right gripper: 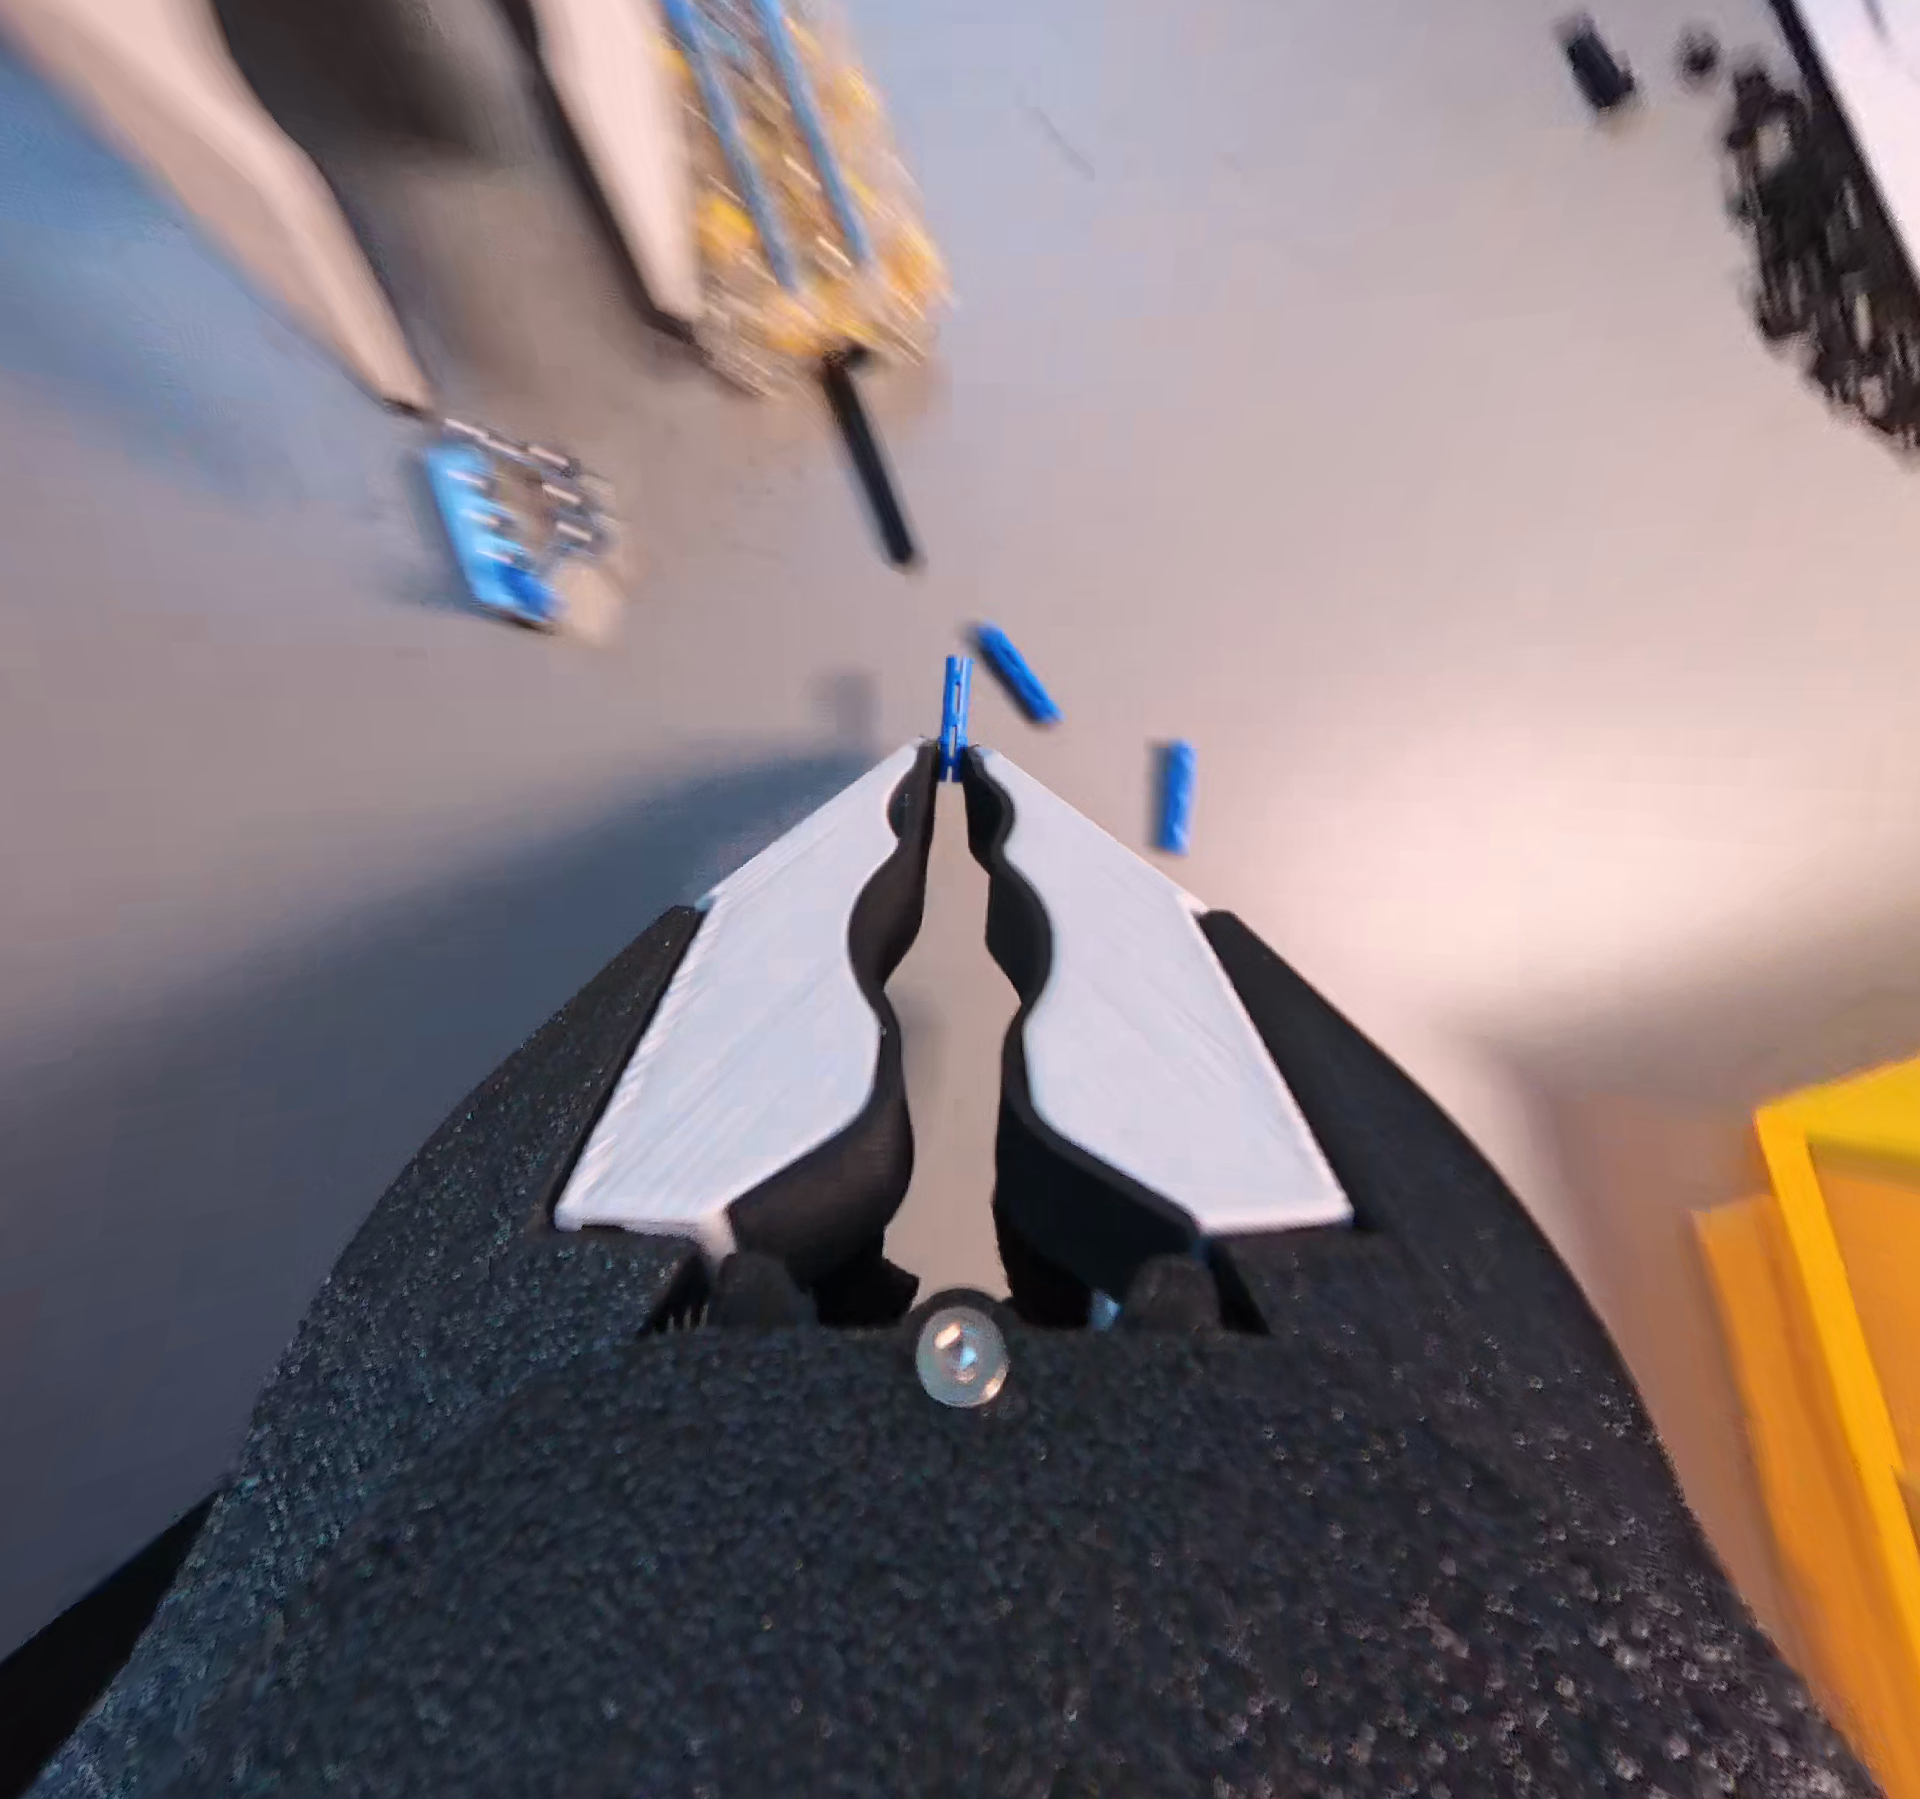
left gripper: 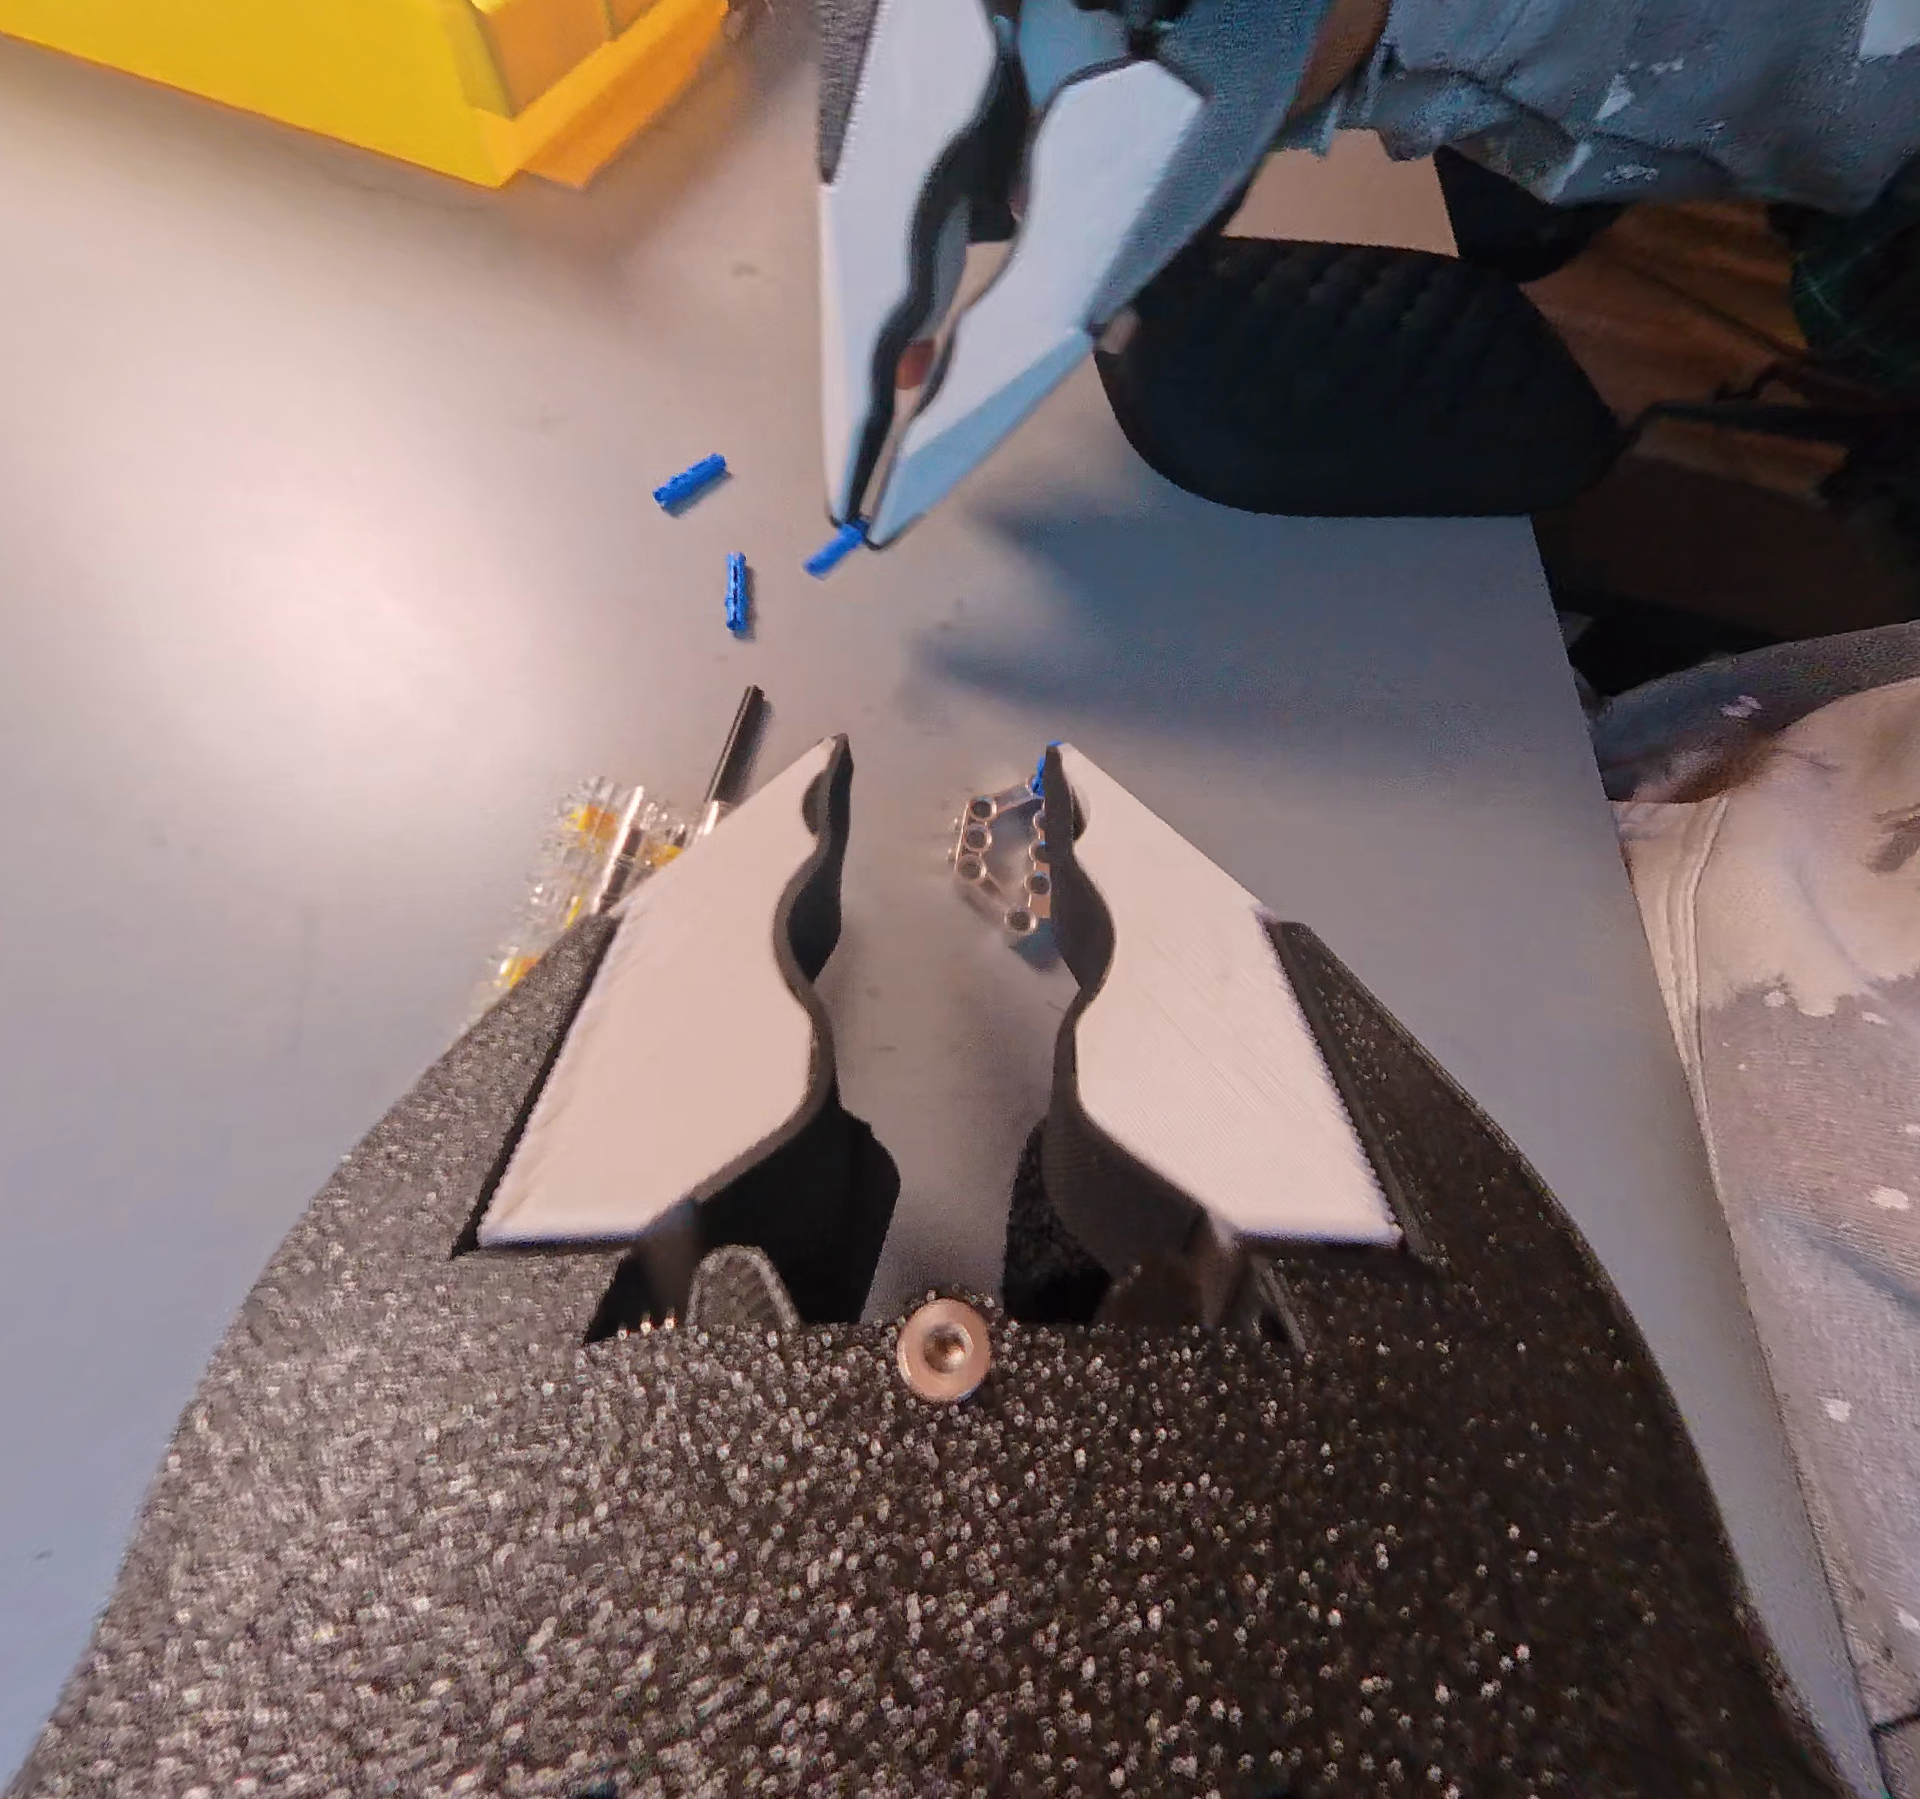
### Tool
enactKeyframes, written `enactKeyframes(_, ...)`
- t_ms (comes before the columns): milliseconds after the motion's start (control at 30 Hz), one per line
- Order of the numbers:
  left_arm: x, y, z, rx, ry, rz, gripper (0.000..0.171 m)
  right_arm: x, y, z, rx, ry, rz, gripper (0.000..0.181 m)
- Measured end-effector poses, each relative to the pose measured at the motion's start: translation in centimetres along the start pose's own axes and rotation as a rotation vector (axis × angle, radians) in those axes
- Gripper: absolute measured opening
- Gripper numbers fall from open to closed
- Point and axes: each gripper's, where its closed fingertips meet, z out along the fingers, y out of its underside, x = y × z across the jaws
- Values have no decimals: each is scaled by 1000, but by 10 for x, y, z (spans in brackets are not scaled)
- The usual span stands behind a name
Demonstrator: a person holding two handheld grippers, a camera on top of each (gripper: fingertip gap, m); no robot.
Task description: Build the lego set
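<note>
My right gripper (right gripper: 945,762) is shut on a small blue pin (right gripper: 954,710), which sticks out past its tips just above the grey table. In the left wrist view it (left gripper: 857,528) comes down from the top with the pin (left gripper: 834,551) at its tips. Two more blue pins (left gripper: 689,484) (left gripper: 737,592) lie loose on the table beside it. My left gripper (left gripper: 945,752) is open and low over the table. A small grey perforated frame piece (left gripper: 1003,856) with a blue part lies against its right finger (left gripper: 1060,814). That piece also shows, blurred, in the right wrist view (right gripper: 509,523).
A black axle (left gripper: 732,741) and a clear bag of yellow parts (left gripper: 603,845) lie left of my left gripper. A yellow bin (left gripper: 312,14) stands at the back left. A pile of black parts (right gripper: 1829,243) lies farther off. A person's sleeve (left gripper: 1662,14) and the table's right edge (left gripper: 1579,669) are close. Left tips to right tips: about 9 centimeters.
</note>
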Motion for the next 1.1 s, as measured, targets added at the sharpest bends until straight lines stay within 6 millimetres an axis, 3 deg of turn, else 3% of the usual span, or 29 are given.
enactKeyframes(133, 10, -8, -3, 36, 16, 103, 30, -48, -43, -17, 63, -57, -202, 2)
enactKeyframes(300, 21, -4, -2, -10, 1, 251, 10, -79, -56, -14, -10, -69, -367, 2)
enactKeyframes(467, 26, -3, -2, -10, 27, 259, 2, -79, -63, -17, 19, -54, -373, 2)
enactKeyframes(600, 32, -21, -10, 122, 94, 196, 2, -81, -92, -38, 252, -61, -284, 0)
enactKeyframes(800, 34, -42, -24, 255, 79, 224, 2, -75, -98, -53, 365, -70, -172, 18)
enactKeyframes(933, 37, -44, -25, 270, 77, 244, 2, -79, -97, -51, 360, -94, -184, 6)
enactKeyframes(1100, 37, -40, -22, 249, 70, 253, 2, -81, -92, -47, 304, -118, -212, 4)
